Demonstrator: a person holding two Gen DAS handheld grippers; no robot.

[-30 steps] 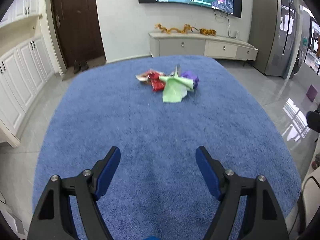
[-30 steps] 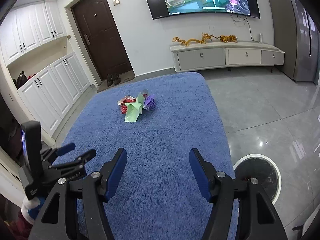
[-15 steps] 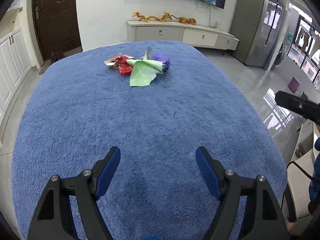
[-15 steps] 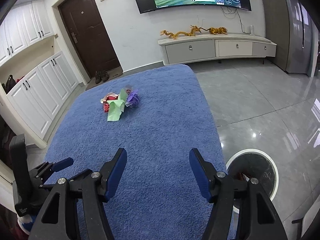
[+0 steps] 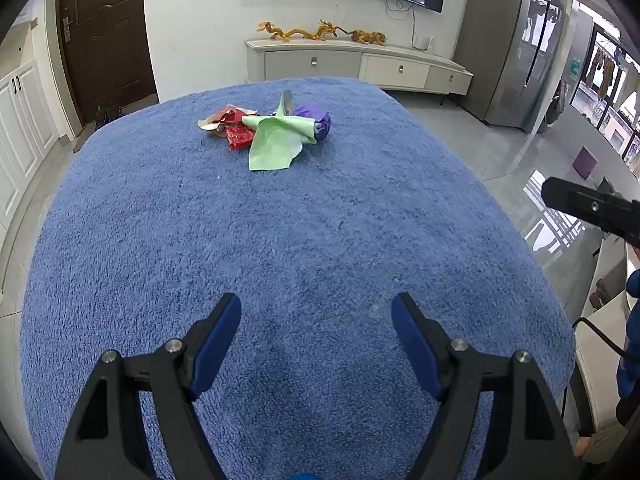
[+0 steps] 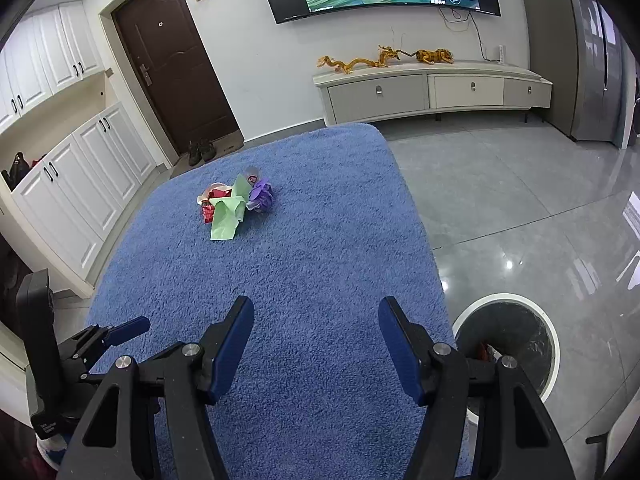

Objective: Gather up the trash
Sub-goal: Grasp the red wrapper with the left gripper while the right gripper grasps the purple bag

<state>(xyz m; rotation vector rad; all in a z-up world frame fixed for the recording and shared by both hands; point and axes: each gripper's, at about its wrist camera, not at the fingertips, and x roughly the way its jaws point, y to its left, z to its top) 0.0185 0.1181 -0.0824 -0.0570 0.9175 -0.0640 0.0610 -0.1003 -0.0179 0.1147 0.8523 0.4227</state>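
A small heap of trash lies on the far part of a blue rug (image 5: 280, 240): a light green sheet (image 5: 276, 142), a crumpled purple wrapper (image 5: 316, 120), red wrappers (image 5: 238, 136) and a pale scrap. The right wrist view shows the same heap, green sheet (image 6: 228, 216) in front. My left gripper (image 5: 316, 312) hovers open over the near rug, well short of the heap, nothing between its blue pads. My right gripper (image 6: 316, 316) is open too, empty, above the rug's near right part. A round white-rimmed bin (image 6: 508, 344) with a black liner stands on the floor beside the rug, right of that gripper.
White cabinets (image 6: 80, 188) line the left wall beside a dark door (image 6: 172, 60) with shoes (image 6: 202, 150) in front. A low TV console (image 6: 432, 88) stands at the far wall. Glossy grey tiles (image 6: 520, 208) spread right of the rug. The left gripper (image 6: 100, 336) shows at lower left.
The left wrist view has swung and tilted downward over the last second, so the trash heap shifted in the picture and the right gripper's body came into sight at its right edge. Both grippers stayed open.
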